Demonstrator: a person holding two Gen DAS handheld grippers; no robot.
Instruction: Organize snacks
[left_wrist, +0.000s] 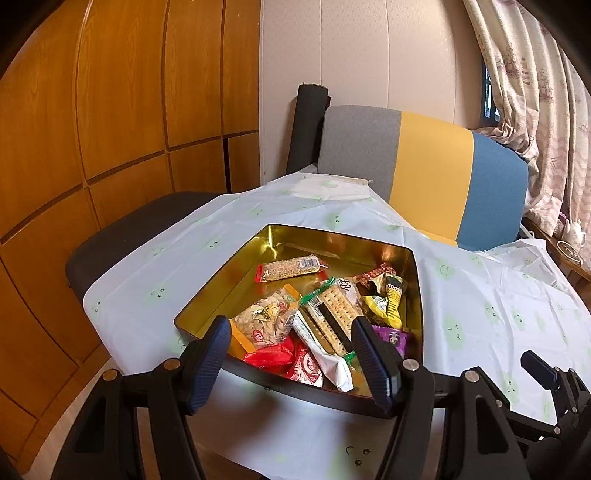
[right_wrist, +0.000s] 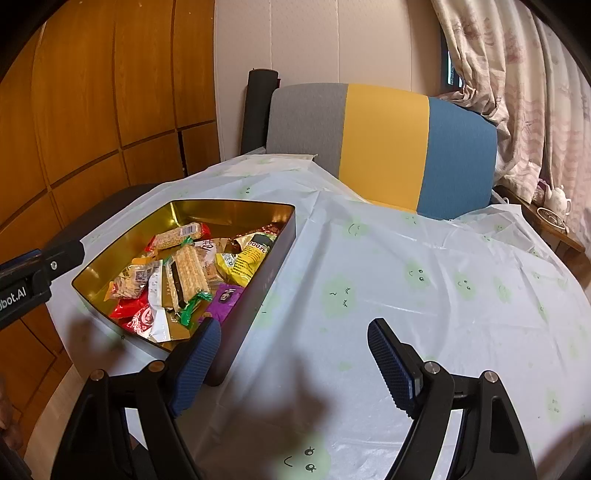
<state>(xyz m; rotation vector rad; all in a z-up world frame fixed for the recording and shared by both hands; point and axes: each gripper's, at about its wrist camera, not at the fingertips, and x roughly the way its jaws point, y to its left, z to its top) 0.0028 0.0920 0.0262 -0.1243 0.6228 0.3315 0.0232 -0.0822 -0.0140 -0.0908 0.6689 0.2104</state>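
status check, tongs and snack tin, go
Left tongs open, empty, over tin. Right tongs open, empty, over tablecloth. Snacks inside. Nothing blocking.

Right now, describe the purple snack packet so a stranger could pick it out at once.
Start at the table under the pale tablecloth with green smiley blobs, then find the gold-lined tin of snacks on it. The purple packet lies against the tin's near wall, just below the yellow packet and beside the green-ended cracker pack. It is the only purple wrapper there.
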